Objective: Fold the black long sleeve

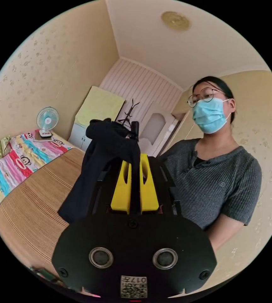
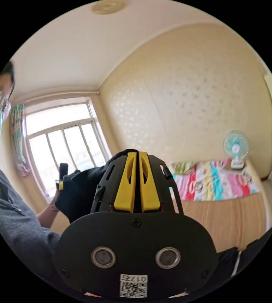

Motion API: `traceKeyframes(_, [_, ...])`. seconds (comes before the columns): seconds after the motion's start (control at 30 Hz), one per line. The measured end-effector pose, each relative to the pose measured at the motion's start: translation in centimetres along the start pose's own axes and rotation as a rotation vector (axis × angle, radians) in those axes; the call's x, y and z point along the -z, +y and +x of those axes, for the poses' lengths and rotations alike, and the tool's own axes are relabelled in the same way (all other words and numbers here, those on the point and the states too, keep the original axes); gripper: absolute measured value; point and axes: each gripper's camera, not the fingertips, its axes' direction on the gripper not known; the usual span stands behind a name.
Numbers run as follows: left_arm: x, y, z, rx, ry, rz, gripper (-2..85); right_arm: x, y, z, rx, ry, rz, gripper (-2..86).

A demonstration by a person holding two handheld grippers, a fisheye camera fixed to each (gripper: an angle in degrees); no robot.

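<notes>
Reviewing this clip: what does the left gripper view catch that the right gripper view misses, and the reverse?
Left gripper view: a coat rack by a white door, and the black long sleeve hanging down between the left gripper jaws over the woven mat.

Right gripper view: a bright window with a patterned curtain, and the right gripper with jaws closed together; black cloth sits behind them.

Shared: the small fan, the colourful bedding, the ceiling fitting, the person.

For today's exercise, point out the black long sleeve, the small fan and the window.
black long sleeve (image 1: 88, 176), left gripper view, hanging cloth.
small fan (image 1: 47, 120), left gripper view, its round head.
window (image 2: 63, 139), right gripper view, a pane.
</notes>
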Motion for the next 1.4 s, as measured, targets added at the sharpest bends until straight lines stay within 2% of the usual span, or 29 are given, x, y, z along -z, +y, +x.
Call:
traceKeyframes(0.07, [-2.0,-0.2,-0.3,0.05,-0.071,-0.061,3.8,1.9,-0.4,-5.6,0.132,0.098,0.116,1.3])
traceKeyframes(0.2, [-6.1,-1.0,0.0,0.123,-0.338,-0.192,3.9,4.1,-0.2,-12.3,0.282,0.129,0.273,1.3])
traceKeyframes(0.3, [-8.5,-2.0,0.5,0.134,-0.436,-0.198,4.3,5.4,0.3,-17.2,0.417,0.158,0.393,1.3])
traceKeyframes(0.43, [-11.4,-3.8,1.0,0.154,-0.47,-0.112,8.5,6.0,0.7,-22.5,0.564,0.239,0.53,1.3])
traceKeyframes(0.5, [-12.9,-4.6,1.0,0.152,-0.507,-0.113,11.2,6.2,0.6,-23.9,0.576,0.275,0.578,1.3])
traceKeyframes(0.57, [-14.4,-5.3,0.9,0.144,-0.462,-0.117,12.8,6.3,0.0,-25.2,0.57,0.352,0.6,1.3])
traceKeyframes(0.7, [-17.3,-6.3,0.5,0.137,-0.394,-0.214,5.1,7.2,-0.4,-25.4,0.531,0.45,0.645,1.5])
traceKeyframes(0.77, [-16.5,-6.6,1.2,0.101,-0.361,-0.179,2.3,8.3,-0.1,-24.7,0.504,0.454,0.658,1.5])
traceKeyframes(0.87, [-11.5,-7.3,3.0,0.092,-0.434,-0.062,0.5,10.4,0.9,-23.6,0.481,0.487,0.706,1.6])
traceKeyframes(0.93, [-5.3,-8.1,5.6,0.081,-0.492,0.103,-0.1,11.9,1.8,-22.8,0.474,0.494,0.75,1.7])
traceKeyframes(1.0, [-1.6,-9.5,8.7,0.003,-0.512,0.173,-0.3,13.3,2.4,-21.8,0.485,0.454,0.784,1.7])
traceKeyframes(1.1, [2.0,-12.8,15.0,-0.104,-0.71,0.203,-0.3,14.9,2.9,-20.5,0.57,0.355,0.825,1.8])
traceKeyframes(1.23, [5.8,-16.3,21.3,-0.188,-0.963,0.32,-0.3,14.2,2.1,-19.4,0.634,0.475,0.893,1.8])
traceKeyframes(1.3, [8.0,-17.7,21.4,-0.161,-1.012,0.401,-0.1,12.1,0.5,-18.2,0.646,0.532,0.865,1.8])
traceKeyframes(1.4, [12.1,-21.2,17.5,-0.108,-1.005,0.427,0.5,4.8,-5.5,-13.0,0.588,0.632,0.591,2.1])
